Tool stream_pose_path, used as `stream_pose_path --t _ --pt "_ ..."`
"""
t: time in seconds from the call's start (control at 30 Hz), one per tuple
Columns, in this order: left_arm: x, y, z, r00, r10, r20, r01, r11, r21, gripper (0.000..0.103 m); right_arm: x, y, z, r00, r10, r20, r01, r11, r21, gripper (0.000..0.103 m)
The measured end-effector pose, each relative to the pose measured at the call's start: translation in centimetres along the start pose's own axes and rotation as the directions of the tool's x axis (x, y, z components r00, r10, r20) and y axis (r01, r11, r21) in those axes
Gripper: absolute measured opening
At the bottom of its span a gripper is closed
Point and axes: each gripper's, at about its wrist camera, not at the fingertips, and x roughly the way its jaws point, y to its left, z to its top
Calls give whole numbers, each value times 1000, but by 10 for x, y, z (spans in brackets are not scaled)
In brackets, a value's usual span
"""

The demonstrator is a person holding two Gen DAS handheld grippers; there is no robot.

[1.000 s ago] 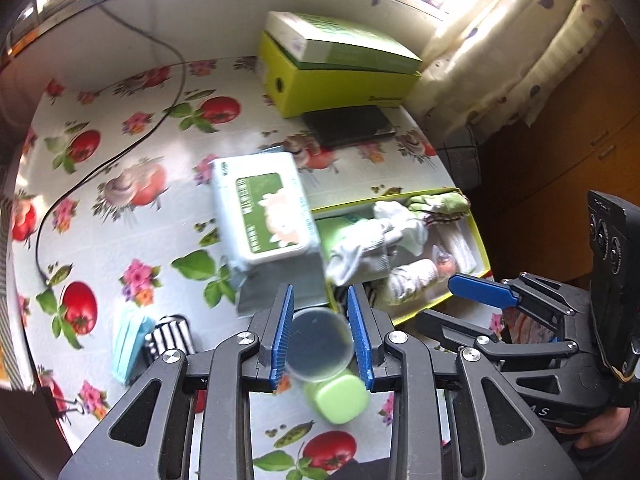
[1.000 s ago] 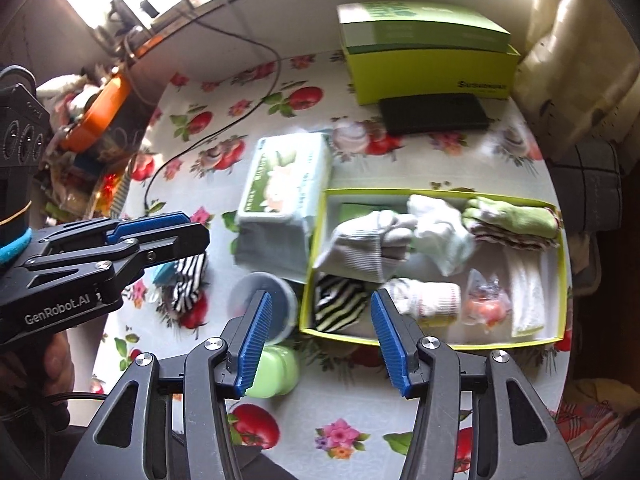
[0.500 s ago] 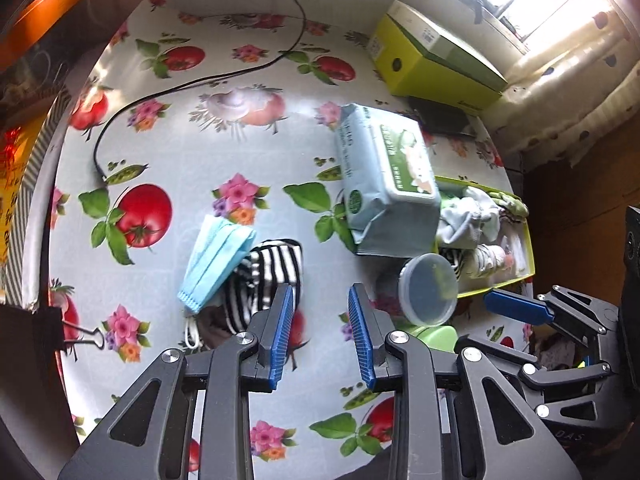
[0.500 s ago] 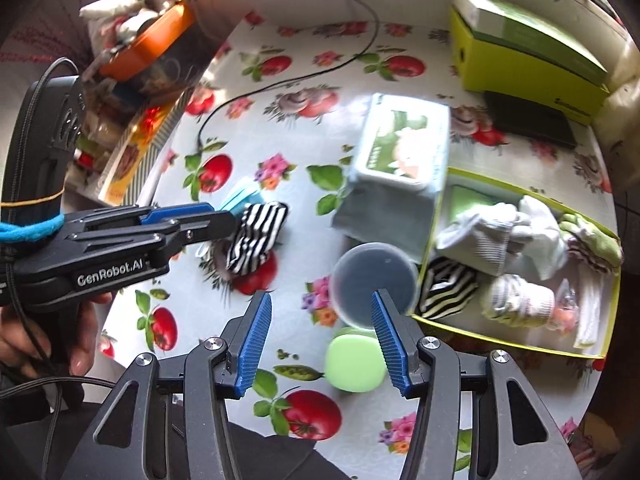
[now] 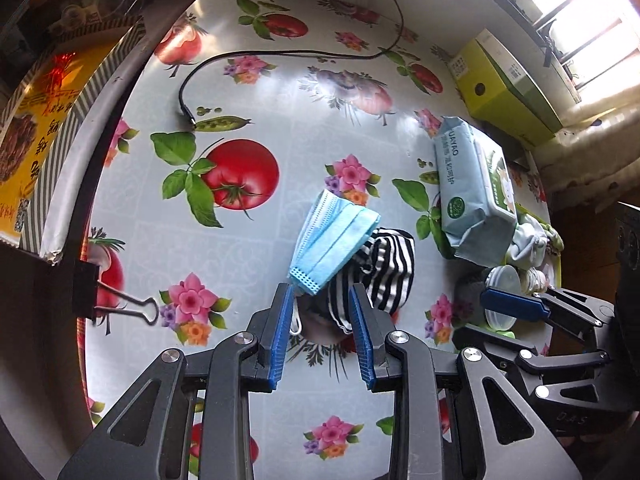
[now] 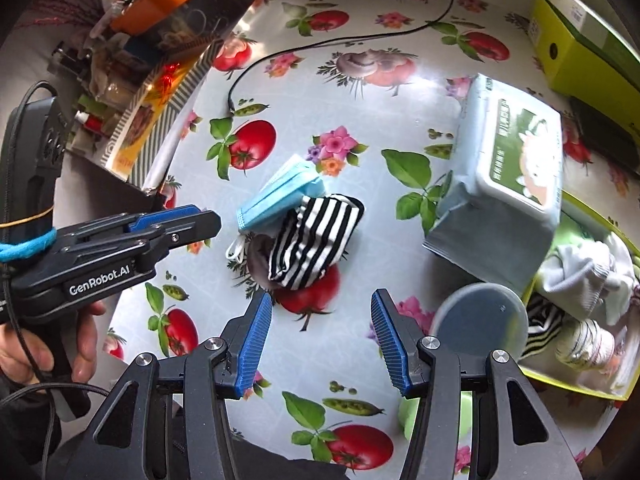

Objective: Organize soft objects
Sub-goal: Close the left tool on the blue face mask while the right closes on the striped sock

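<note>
Both sets of blue jaws stand apart and empty: the left gripper [image 5: 320, 330] poised over a black-and-white striped sock [image 5: 380, 272] partly under a blue face mask [image 5: 332, 236], the right gripper [image 6: 320, 338] just short of the pile. Light and limp, both likely need a bunched-middle pinch on the floral tablecloth [image 5: 256, 92].
</note>
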Motion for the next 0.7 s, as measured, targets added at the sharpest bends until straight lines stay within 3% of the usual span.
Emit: stream_pose_path --t 0.5,0.57,0.63,0.7 --pt "6 33 7 999 -27 22 28 998 -51 30 80 4 39 990 -54 -129 56 998 12 51" --pt "8 33 8 999 -29 17 30 998 -50 30 84 7 41 989 -70 -133 69 998 -12 45" --pt "10 33 9 999 -36 15 36 998 -49 30 86 8 42 987 -93 -131 89 996 -31 22" --pt "12 32 11 999 -40 11 40 998 -45 30 82 6 43 988 -97 -119 93 995 -41 14"
